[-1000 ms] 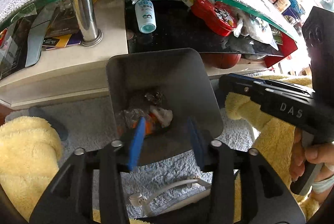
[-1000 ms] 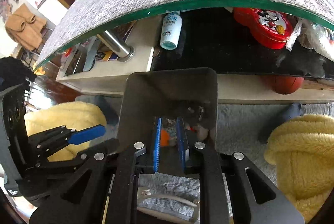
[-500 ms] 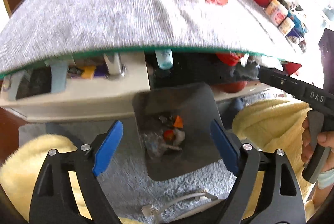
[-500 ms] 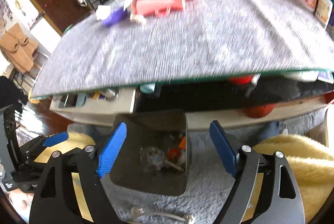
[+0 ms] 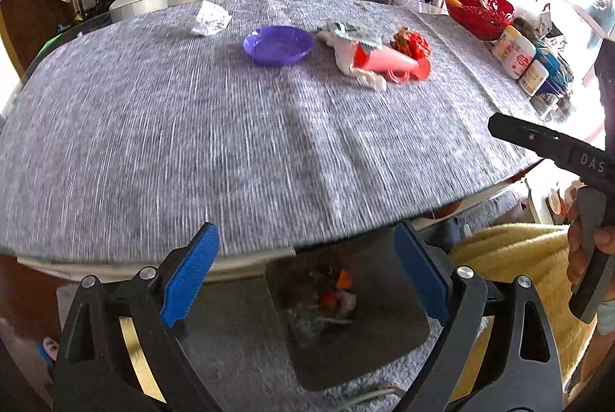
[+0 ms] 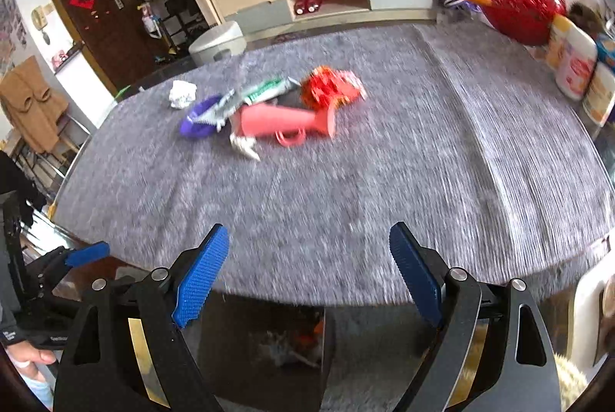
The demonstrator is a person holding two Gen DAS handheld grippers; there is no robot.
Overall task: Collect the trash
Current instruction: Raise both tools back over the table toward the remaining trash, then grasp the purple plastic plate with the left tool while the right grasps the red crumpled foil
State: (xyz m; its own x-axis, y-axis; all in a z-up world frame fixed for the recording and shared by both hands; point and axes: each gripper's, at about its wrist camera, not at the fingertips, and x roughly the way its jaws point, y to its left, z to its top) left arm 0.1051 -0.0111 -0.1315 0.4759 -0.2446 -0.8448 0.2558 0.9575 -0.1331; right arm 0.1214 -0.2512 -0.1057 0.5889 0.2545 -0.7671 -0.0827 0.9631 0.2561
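Both grippers now above grey table [image 5: 238, 150]

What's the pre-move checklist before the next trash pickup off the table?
1. Left hand-held gripper open and holding nothing: ok.
2. Right hand-held gripper open and holding nothing: ok.
3. Bin on the floor below the table edge, opening unobstructed, trash already inside: ok.
4. Trash left on the table: crumpled paper lies apart near the far edge: ok as a target.
5. White wrapper lies against the pink horn: not ok for a clean grasp.
6. Exact edges of the wrapper pile in the right wrist view: cannot tell, motion blur.
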